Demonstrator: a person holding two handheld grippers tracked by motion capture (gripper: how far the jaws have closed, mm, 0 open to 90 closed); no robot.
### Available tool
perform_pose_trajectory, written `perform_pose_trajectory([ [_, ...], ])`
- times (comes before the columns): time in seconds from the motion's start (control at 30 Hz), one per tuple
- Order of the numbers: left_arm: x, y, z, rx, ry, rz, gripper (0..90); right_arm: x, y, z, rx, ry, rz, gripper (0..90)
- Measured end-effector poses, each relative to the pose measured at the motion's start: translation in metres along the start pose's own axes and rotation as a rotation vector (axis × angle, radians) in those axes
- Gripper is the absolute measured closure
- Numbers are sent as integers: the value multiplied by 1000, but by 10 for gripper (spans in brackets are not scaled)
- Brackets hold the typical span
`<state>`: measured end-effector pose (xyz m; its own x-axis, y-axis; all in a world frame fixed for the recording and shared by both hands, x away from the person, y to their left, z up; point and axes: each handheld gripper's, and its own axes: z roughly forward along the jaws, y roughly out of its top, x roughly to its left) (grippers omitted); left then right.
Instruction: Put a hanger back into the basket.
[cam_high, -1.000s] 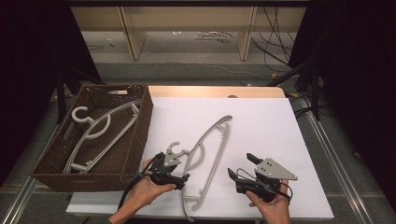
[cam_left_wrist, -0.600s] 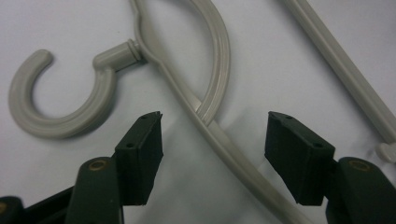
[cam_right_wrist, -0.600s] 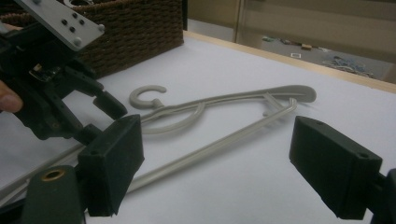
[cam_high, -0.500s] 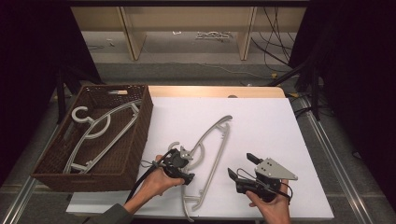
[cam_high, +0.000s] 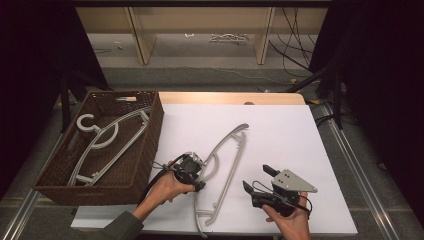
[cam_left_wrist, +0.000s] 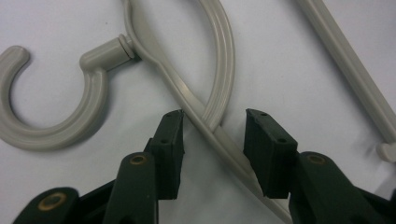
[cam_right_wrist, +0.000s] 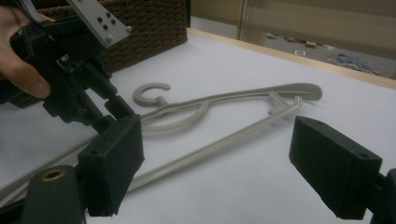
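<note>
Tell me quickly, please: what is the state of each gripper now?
Left gripper: open, jaws just closing around the arm of the hanger on the table, pads not yet pressing.
Right gripper: open, holding nothing.

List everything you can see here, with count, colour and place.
Hanger on sheet: one, grey, mid-table, its neck between the left gripper's jaws.
Hanger in basket: one, grey.
Basket: one, brown wicker, table's left.
Sheet: one, white, covering the table.
Shelf unit: one, pale wood, behind the table.
Left gripper: one, black, jaws just been closing around the hanger's neck, pads not yet pressing.
Right gripper: one, black, open, near the table's front right.
</note>
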<state>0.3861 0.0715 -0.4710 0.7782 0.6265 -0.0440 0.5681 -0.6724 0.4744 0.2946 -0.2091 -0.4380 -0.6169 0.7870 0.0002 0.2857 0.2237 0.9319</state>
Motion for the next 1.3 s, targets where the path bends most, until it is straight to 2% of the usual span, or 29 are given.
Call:
perform_pose_trajectory([
  [0.1, -2, 2, 1, 7, 3, -1, 578, 0, 0, 0, 11, 5, 4, 187],
  [0.13, -2, 4, 1, 25, 1, 11, 579, 0, 0, 0, 9, 3, 4, 187],
  [0.33, -1, 4, 1, 26, -4, 25, 592, 0, 0, 0, 8, 1, 4, 188],
  [0.37, 0, 4, 1, 31, -10, 14, 598, 0, 0, 1, 10, 3, 6, 189],
  [0.43, 2, 4, 1, 24, -16, 18, 624, 0, 0, -1, 31, 2, 3, 189],
  [0.47, 5, 4, 0, 30, -27, 18, 641, 0, 0, 0, 28, 3, 4, 189],
  [0.5, 7, 4, 0, 20, -34, -2, 669, 0, 0, 0, 27, 3, 4, 189],
  [0.57, 12, 4, 0, 26, -41, 10, 734, 0, -1, 1, 23, 8, 4, 189],
  [0.6, 12, 4, 0, 26, -46, -1, 758, 0, -1, 1, 23, 8, 5, 189],
  [0.67, 16, 6, -1, 59, -52, 45, 778, 1, -1, 2, 15, 6, 7, 189],
  [0.7, 16, 7, -1, 65, -52, 50, 779, 0, -1, 2, 17, 5, 6, 189],
  [0.73, 13, 8, 0, 57, -50, 26, 778, 0, -1, 2, 16, 4, 4, 190],
  [0.77, 12, 8, 0, 59, -42, 37, 778, 0, -2, 3, 5, 15, 11, 190],
  [0.83, 12, 11, 0, 92, -38, 69, 776, 0, -1, 3, 15, 9, 6, 191],
  [0.9, 11, 14, 1, 99, -32, 60, 770, 1, -1, 3, 22, 13, 4, 191],
  [1.0, 9, 15, 0, 120, -16, 94, 764, 1, -1, 2, 19, 13, -1, 193],
  [1.1, 8, 15, 2, 105, -17, 73, 766, 1, -1, 2, 26, 14, 1, 193],
  [1.17, 4, 14, 1, 101, 6, 94, 770, 2, -1, 3, 23, 16, 0, 193],
  [1.27, 6, 13, 1, 96, -2, 111, 774, 4, -1, 4, 4, 27, 2, 195],
  [1.3, 7, 13, 0, 94, -12, 113, 777, 3, 0, 1, 34, 14, -9, 195],
])
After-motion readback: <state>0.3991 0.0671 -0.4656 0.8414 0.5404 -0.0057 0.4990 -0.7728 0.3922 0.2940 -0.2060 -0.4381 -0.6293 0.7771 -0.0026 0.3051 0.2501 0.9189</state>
